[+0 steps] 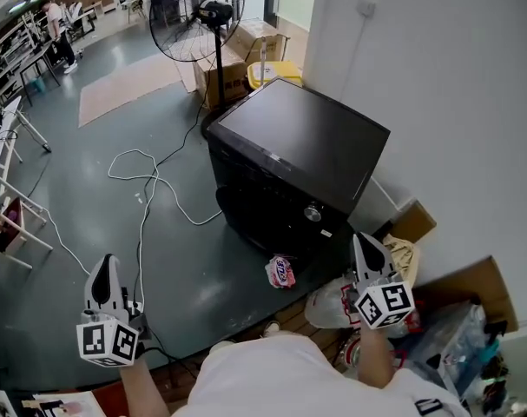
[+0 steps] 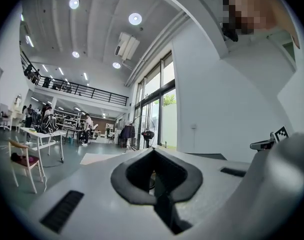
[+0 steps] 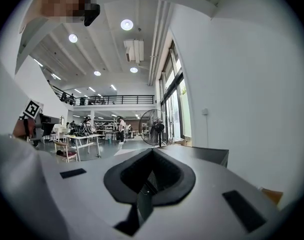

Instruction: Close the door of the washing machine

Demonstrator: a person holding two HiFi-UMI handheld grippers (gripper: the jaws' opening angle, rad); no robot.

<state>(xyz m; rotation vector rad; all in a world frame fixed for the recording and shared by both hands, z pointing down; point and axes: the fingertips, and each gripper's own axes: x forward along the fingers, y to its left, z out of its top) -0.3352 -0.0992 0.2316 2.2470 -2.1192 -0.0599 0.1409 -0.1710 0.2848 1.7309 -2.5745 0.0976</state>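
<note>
So, I'm carrying both tools level with nothing in either. The left hand-held gripper (image 1: 106, 268), at about 8 o'clock in the head view, has its jaws pressed together. The right hand-held gripper (image 1: 365, 246), at 4 o'clock, looks closed and empty too. I reckon that suits the job, since pushing a door to wants a blunt closed tip, not a pinch.

The washing machine (image 1: 298, 146) sits at 12 o'clock ahead of me, backed close to the white wall (image 1: 454, 76). It's a boxy black cabinet with a flat, slightly glossy lid and a small shiny knob (image 1: 312, 213) near the front corner. Its door (image 1: 243, 208) is the dark rounded shape low on the front, at the cabinet's 7 o'clock. From up here I can't tell how far it's swung out, and neither tool touches it.

A thin white cable (image 1: 128, 159) loops over the smooth grey floor (image 1: 89, 198) at 10 o'clock, and crinkly plastic bags (image 1: 331, 307) are piled by my right side.
</note>
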